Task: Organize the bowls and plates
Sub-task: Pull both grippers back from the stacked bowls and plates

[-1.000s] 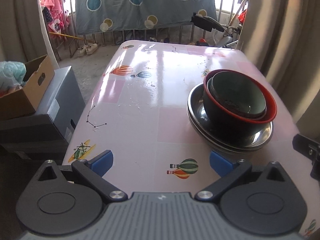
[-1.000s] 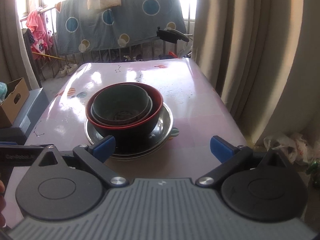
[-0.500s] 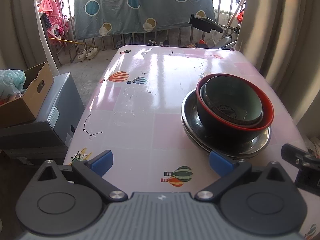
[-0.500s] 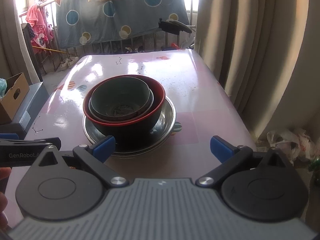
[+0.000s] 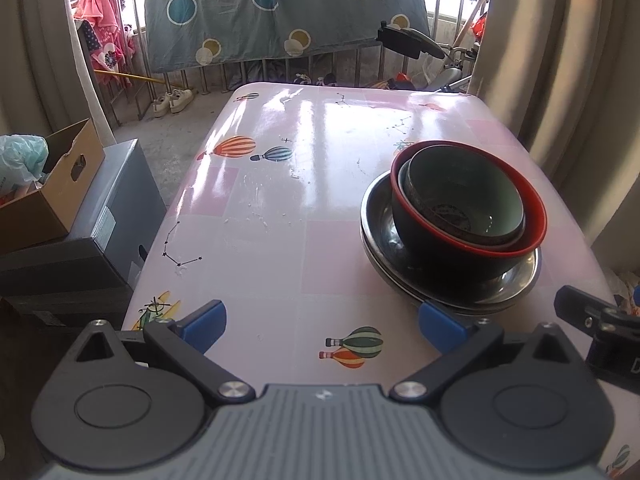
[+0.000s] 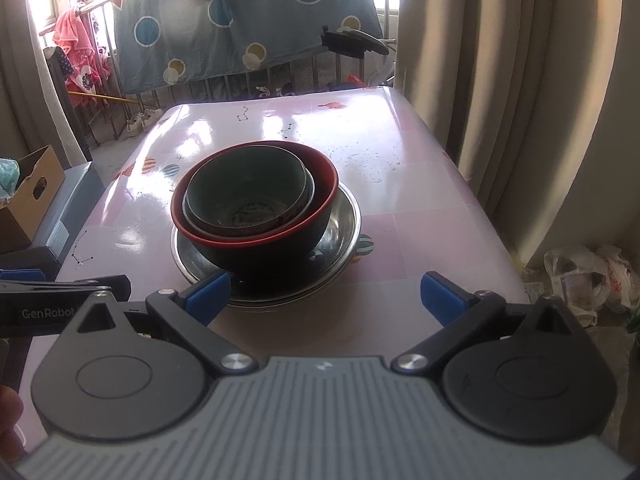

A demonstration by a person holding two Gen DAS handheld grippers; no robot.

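Nearest in the left wrist view, the left claw (image 5: pixel 322 322) hangs over the near edge of the worktop (image 5: pixel 280 208) with its blue-tipped fingers (image 5: pixel 204 320) spread apart and nothing between them; the right claw (image 6: pixel 324 298) is likewise wide apart and empty, low above the near edge, its left tip just in front of the stack; beyond it, toward the right edge of the worktop, the dishes sit nested in one pile; shallow metal plates (image 6: pixel 340 232) at the bottom, seemingly two or more, a black bowl with a red rim (image 6: pixel 256 248) on them, and a smaller grey-green bowl (image 6: pixel 244 188) inside that, with a faint printed mark at its base; all look upright and seated, the small bowl set slightly off-centre; the metal is shiny and likely slippery; judging by this, the stacking looks finished or nearly so; if so, the next move calls only for keeping both claws clear of the pile, or else a firm pinch on a rim to shift it; farther off, the far half of the pink worktop carries only glare.
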